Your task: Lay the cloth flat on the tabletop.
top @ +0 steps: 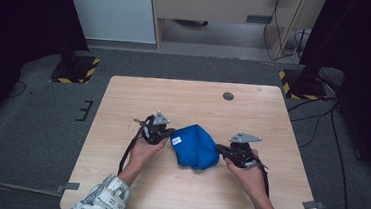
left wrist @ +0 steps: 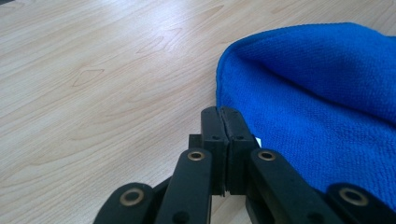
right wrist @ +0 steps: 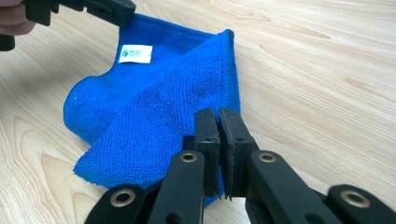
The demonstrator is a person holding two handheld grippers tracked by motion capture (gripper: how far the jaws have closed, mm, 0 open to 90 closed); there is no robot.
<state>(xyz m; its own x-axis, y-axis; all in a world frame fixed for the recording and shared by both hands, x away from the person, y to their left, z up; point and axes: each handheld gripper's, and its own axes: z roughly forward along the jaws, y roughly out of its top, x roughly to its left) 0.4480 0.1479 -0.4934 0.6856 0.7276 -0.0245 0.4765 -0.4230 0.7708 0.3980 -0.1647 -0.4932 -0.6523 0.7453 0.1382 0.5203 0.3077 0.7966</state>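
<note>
A blue microfibre cloth (top: 195, 145) lies bunched in the middle of the wooden table (top: 184, 99). My left gripper (top: 170, 132) is at its left end, jaws shut on the corner by the white label (right wrist: 135, 53). In the left gripper view the jaws (left wrist: 219, 114) meet with the cloth (left wrist: 317, 93) rising to their right. My right gripper (top: 219, 148) is at the cloth's right end. In the right gripper view its jaws (right wrist: 219, 116) are shut on the near edge of the cloth (right wrist: 154, 116), which hangs tented between this gripper and the left gripper (right wrist: 107, 9).
A dark round grommet (top: 228, 96) sits near the table's far edge. Two stand bases with yellow-black tape (top: 76, 68) (top: 300, 83) rest on the floor beyond the far corners. Bare wood surrounds the cloth on all sides.
</note>
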